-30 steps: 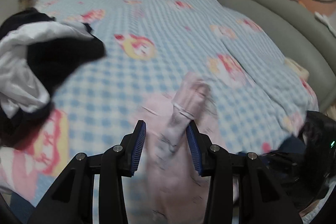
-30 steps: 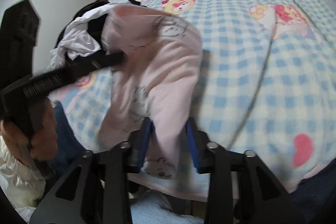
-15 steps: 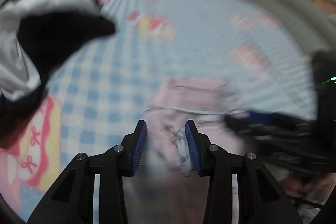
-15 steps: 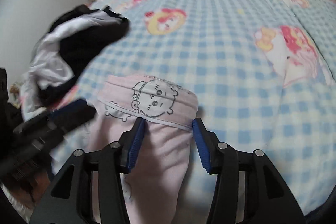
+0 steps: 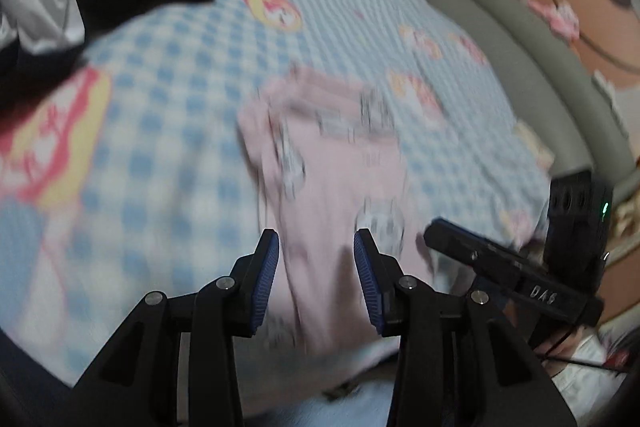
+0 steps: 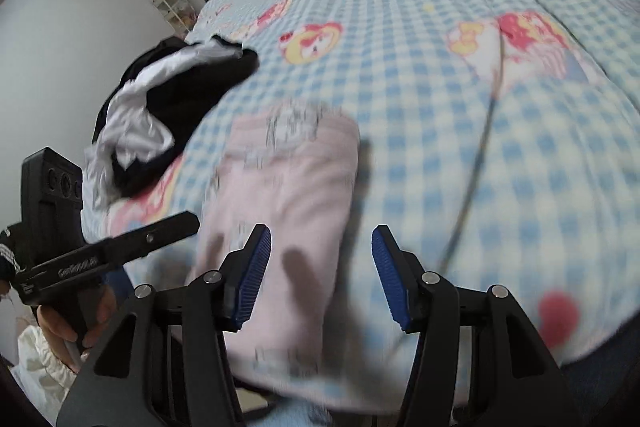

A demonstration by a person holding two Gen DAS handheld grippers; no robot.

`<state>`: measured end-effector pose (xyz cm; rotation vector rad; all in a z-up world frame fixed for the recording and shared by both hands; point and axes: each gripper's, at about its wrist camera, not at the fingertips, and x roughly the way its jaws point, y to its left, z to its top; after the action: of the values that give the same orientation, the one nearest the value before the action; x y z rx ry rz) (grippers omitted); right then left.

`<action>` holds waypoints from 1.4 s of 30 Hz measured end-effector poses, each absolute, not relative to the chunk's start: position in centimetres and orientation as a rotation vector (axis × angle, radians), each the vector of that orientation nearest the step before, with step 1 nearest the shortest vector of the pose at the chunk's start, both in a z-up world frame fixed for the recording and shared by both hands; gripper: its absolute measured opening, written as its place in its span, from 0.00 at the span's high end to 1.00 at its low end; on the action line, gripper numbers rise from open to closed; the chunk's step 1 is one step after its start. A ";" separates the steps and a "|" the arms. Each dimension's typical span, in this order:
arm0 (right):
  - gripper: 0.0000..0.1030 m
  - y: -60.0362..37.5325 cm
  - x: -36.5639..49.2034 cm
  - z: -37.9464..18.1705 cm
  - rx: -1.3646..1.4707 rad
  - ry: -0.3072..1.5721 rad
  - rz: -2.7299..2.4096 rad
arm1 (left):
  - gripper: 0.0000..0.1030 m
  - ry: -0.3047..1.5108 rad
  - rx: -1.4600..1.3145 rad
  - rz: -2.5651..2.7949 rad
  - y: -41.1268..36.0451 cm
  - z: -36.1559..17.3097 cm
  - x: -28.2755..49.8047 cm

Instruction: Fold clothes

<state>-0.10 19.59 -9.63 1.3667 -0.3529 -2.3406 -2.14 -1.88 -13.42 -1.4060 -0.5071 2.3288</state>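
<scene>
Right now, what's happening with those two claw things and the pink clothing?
Left gripper open, right gripper open. Pink garment flat on checked bedspread, ungripped. Black-and-white clothes pile beside it, not blocking.

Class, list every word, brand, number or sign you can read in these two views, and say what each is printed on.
"DAS": as it seems to read, white letters on the right tool, blurred.
White lettering on the left tool: too blurred to read.
Prints on the pink garment: smeared, no legible words.

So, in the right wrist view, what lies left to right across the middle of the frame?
Left hand-held gripper → black and white clothes → pink garment → dark cable on the checked bedspread.
</scene>
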 end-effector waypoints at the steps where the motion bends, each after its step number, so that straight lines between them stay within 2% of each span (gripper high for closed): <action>1: 0.47 19.5 0.3 -10.0 1.382 -0.362 -2.321 | 0.60 -0.470 -1.447 2.355 -1.5 -14.0 -2.0; 4: 0.47 18.3 1.0 -11.7 1.455 -0.306 -2.288 | 0.58 -0.378 -1.511 2.464 -1.4 -14.4 -1.9; 7: 0.49 17.9 1.7 -12.2 1.481 -0.218 -2.318 | 0.58 -0.439 -1.489 2.486 -2.1 -14.0 -1.6; 13: 0.54 18.6 2.7 -12.1 1.467 -0.271 -2.315 | 0.59 -0.584 -1.456 2.362 -2.2 -14.5 -0.9; 15: 0.54 18.6 2.9 -12.3 1.465 -0.296 -2.298 | 0.53 -0.636 -1.445 2.307 -2.2 -14.7 -0.6; 19: 0.54 18.5 3.2 -12.7 1.460 -0.346 -2.263 | 0.53 -0.595 -1.539 2.258 -1.0 -16.4 -0.3; 22: 0.52 18.5 3.4 -13.0 1.456 -0.382 -2.237 | 0.50 -0.594 -1.531 2.242 -0.7 -16.5 -0.2; 23: 0.51 18.5 3.5 -13.1 1.455 -0.394 -2.228 | 0.52 -0.598 -1.520 2.239 -0.6 -16.4 -0.1; 24: 0.51 18.5 3.6 -13.2 1.453 -0.406 -2.219 | 0.61 -0.602 -1.509 2.235 -0.6 -16.3 0.0; 25: 0.51 18.5 3.7 -13.3 1.452 -0.418 -2.210 | 0.65 -0.606 -1.498 2.232 -0.5 -16.2 0.0; 28: 0.51 18.5 3.8 -13.6 1.458 -0.445 -2.190 | 0.71 -0.616 -1.466 2.221 -0.4 -15.9 0.2; 29: 0.57 18.5 3.9 -13.6 1.454 -0.442 -2.192 | 0.73 -0.620 -1.455 2.217 -0.3 -15.7 0.3; 30: 0.69 18.4 4.0 -13.5 1.443 -0.421 -2.206 | 0.75 -0.623 -1.444 2.214 -0.3 -15.6 0.4; 33: 0.81 18.4 4.4 -12.1 1.387 -0.344 -2.292 | 0.77 -0.635 -1.394 2.191 -0.2 -14.9 0.8; 37: 0.84 20.4 4.8 -8.8 1.270 -0.322 -2.478 | 0.77 -0.686 -1.312 2.083 1.7 -14.1 1.4; 40: 0.84 22.6 4.9 -7.1 1.206 -0.383 -2.596 | 0.74 -0.690 -1.329 2.059 2.3 -14.5 1.2; 42: 0.81 23.9 4.8 -7.3 1.232 -0.463 -2.609 | 0.67 -0.717 -1.355 2.064 1.9 -15.1 0.9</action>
<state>4.85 23.86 -7.34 1.2321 -0.4627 -2.6086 0.86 1.85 -15.07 -1.3554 -0.7166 2.0644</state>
